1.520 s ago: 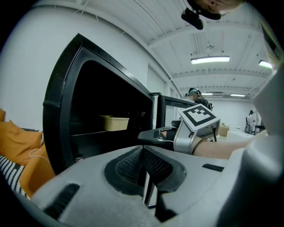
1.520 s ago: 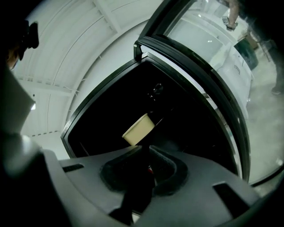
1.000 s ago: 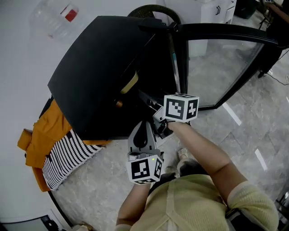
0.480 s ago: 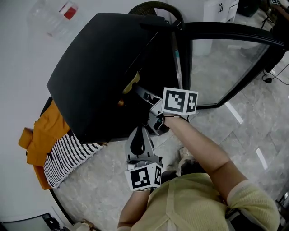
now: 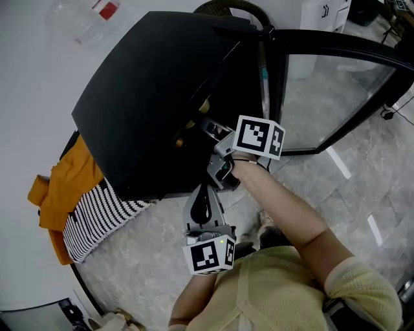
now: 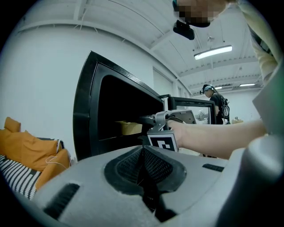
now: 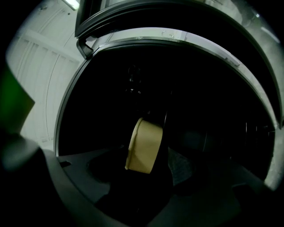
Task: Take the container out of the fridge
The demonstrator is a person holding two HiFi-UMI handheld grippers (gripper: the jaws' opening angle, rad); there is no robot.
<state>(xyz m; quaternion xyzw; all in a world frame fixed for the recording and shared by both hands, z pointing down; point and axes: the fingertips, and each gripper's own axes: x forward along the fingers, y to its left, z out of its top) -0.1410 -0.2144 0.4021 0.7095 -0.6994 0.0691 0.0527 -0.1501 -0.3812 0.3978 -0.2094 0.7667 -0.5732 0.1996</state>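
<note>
A black mini fridge (image 5: 149, 97) stands on the floor with its glass door (image 5: 330, 84) swung open to the right. A cream-coloured container (image 7: 144, 145) sits on a shelf inside; from the left gripper view the container (image 6: 128, 127) shows in the dark opening. My right gripper (image 5: 206, 124) reaches into the fridge. Its jaws are opening, with the container between them and a gap at each pad (image 7: 179, 164). My left gripper (image 6: 144, 170) is shut on nothing and hangs low in front of the fridge (image 5: 202, 207), pointing at it.
An orange cloth (image 5: 55, 187) and a striped cloth (image 5: 97, 220) lie left of the fridge. A plastic bottle (image 5: 84, 16) lies at the top left and a dark basket (image 5: 226, 10) behind the fridge. Another person (image 6: 215, 99) stands far off.
My right gripper has pushed a little deeper into the fridge opening, and less of the container shows in the head view. The left gripper has stayed about where it was.
</note>
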